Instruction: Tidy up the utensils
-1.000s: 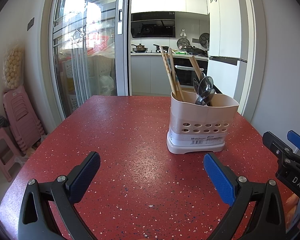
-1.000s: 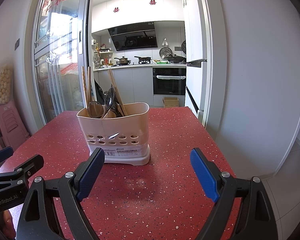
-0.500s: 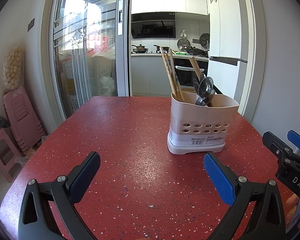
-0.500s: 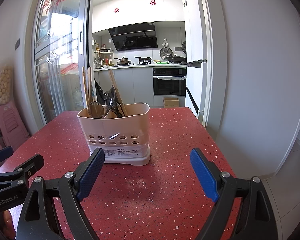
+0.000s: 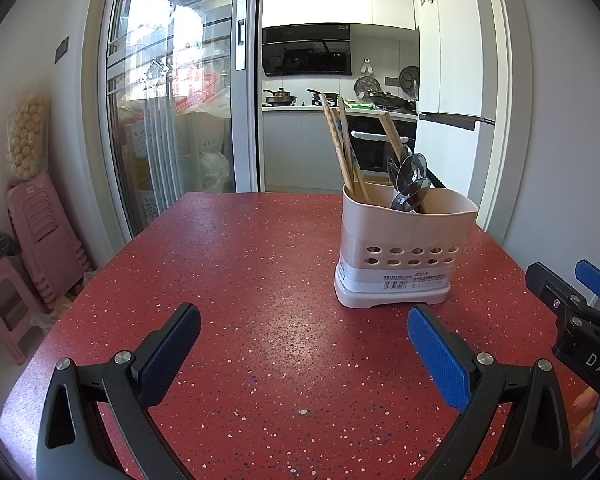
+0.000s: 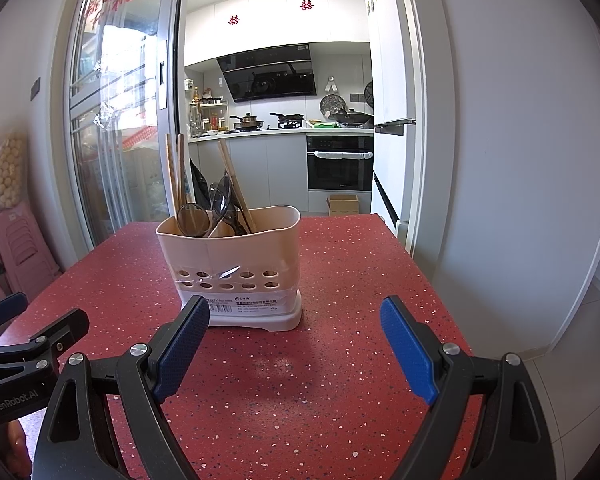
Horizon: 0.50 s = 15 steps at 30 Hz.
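Both grippers, the left gripper point(image 5: 304, 354) and the right gripper point(image 6: 296, 346), are held spread wide and empty above the near part of the red tabletop point(image 5: 260, 248). Farther back, toward the right edge, a beige utensil holder point(image 5: 404, 248) is seen upright, with chopsticks point(image 5: 342, 148) and spoons point(image 5: 410, 180) kept inside.

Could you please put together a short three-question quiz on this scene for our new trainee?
1. True or false: the left gripper is shut on a spoon.
2. Multiple choice: the chopsticks are A) lying flat on the red table, B) standing tilted in the utensil holder, C) held in the right gripper.
3. Fill in: the dark spoons stand with their bowls pointing ____.

Key:
1. False; both grippers are open and hold nothing.
2. B.
3. Up, above the holder's rim.
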Tool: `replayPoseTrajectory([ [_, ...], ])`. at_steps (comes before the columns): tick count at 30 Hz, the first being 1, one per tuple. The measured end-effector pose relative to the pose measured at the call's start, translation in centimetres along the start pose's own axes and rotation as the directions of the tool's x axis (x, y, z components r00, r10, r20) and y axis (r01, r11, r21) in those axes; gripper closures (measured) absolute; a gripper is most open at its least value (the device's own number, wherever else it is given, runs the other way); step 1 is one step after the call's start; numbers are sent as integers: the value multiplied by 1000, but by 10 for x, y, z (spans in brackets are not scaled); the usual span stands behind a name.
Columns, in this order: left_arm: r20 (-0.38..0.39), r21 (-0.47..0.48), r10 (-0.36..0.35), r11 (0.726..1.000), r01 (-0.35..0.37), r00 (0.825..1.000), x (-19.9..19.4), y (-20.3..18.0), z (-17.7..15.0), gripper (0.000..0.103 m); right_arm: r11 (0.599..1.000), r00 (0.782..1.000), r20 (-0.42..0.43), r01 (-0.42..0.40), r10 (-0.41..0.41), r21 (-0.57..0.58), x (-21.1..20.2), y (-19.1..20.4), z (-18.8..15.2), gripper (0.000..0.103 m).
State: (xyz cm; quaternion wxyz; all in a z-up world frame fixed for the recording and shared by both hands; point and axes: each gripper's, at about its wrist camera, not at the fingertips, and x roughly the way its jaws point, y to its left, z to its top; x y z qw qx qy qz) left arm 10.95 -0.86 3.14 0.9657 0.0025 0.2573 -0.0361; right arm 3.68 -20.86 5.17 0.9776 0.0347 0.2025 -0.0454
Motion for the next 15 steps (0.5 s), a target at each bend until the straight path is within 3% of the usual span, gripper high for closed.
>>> replayPoseTrajectory([
  [15,5,1,-9,1000,9,1000,-1,-1,-1,0,1000,1000,0,-2,2,1,0,0,0,13],
])
